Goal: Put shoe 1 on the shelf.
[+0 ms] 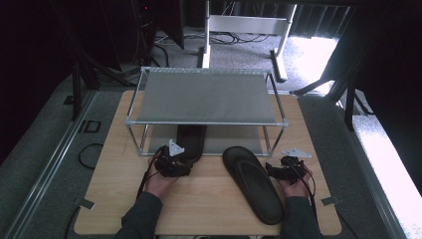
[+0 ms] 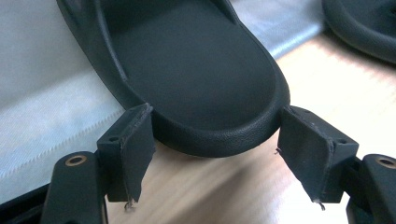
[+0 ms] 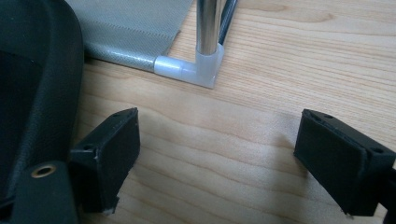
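A two-tier rack [image 1: 206, 94] stands at the table's [image 1: 209, 199] far side, with one sandal [image 1: 191, 142] lying lengthwise half under its lower shelf, heel toward the person. That heel is bracketed by the left gripper [image 2: 212, 154], jaws wide and not yet closed on it. The other sandal [image 1: 253, 183] lies just left of the right gripper [image 3: 217, 158], which is open and empty.

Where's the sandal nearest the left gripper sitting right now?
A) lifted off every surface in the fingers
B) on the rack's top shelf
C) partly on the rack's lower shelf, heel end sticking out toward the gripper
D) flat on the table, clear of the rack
C: the sandal runs under the rack on its lower shelf, heel end between the left gripper's open fingers.
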